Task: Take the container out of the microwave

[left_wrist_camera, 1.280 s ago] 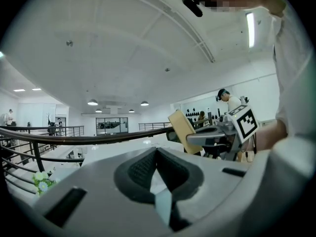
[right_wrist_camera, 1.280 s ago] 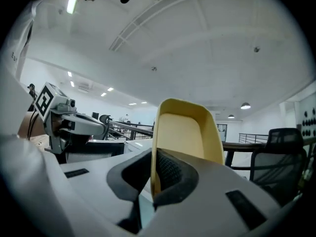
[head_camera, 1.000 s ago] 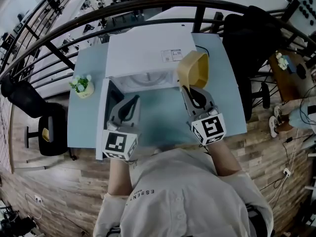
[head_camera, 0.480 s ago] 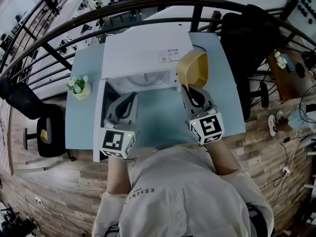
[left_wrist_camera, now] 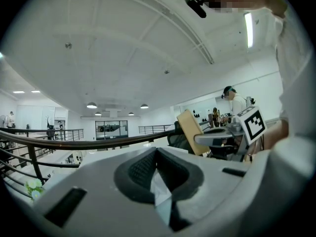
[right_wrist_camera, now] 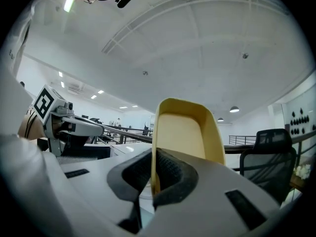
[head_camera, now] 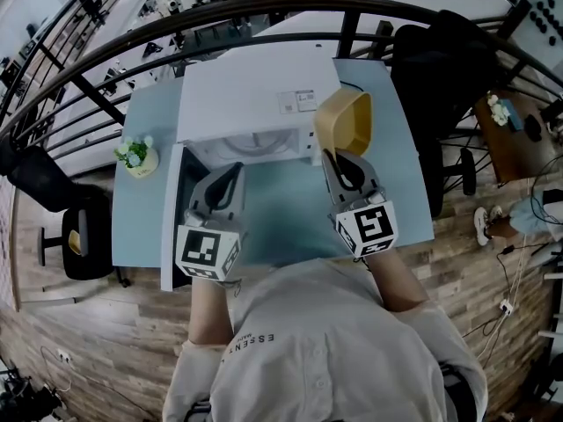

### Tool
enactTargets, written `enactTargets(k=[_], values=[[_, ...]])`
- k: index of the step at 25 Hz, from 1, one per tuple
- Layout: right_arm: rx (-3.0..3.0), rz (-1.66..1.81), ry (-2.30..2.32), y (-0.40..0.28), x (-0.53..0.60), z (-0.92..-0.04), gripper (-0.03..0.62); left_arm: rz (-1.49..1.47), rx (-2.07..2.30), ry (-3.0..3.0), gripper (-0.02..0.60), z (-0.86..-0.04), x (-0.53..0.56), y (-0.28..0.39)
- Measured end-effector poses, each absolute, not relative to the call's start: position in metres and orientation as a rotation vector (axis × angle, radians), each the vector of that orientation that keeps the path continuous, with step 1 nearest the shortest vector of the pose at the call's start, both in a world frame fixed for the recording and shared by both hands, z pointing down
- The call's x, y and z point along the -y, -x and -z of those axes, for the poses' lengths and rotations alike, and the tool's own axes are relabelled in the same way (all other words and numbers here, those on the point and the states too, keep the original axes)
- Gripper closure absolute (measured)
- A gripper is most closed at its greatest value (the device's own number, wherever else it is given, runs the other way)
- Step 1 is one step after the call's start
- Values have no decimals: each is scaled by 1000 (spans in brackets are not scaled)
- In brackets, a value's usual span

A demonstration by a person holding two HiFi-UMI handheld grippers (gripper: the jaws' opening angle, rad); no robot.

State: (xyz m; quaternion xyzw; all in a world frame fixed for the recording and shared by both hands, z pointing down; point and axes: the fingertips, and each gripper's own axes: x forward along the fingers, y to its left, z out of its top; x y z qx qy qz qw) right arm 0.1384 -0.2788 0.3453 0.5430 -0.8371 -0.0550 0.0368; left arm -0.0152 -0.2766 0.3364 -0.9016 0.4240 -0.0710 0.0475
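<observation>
The white microwave (head_camera: 255, 95) stands at the back of the pale blue table (head_camera: 290, 209) with its door (head_camera: 171, 222) swung open to the left. The yellow container (head_camera: 345, 123) hangs outside it, by the microwave's right front corner, tipped on its side. My right gripper (head_camera: 339, 155) is shut on the container's wall (right_wrist_camera: 185, 132), which sits between the pads (right_wrist_camera: 168, 169). In front of the open cavity my left gripper (head_camera: 230, 176) points level. Its jaws (left_wrist_camera: 156, 154) meet with nothing between them. The container (left_wrist_camera: 190, 130) also shows in the left gripper view.
A small pot of white flowers (head_camera: 135, 153) stands on the table's left side. A black chair (head_camera: 440, 60) is behind the table's right end and another (head_camera: 75, 236) is on the floor to the left. A dark railing (head_camera: 106, 55) curves behind the table.
Both grippers and the container have stayed where they were; only the head view has shifted slightly.
</observation>
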Motion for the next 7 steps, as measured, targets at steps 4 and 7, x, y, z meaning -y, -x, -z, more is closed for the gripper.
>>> enactTargets(k=[4,7], values=[[2562,188,-1658,-139,279,-346,574,220,-1299,2751,580,-338,280,12],[2570,185,-1646,-140,281,-345,574,226,-1299,2750,580,-338,281,8]])
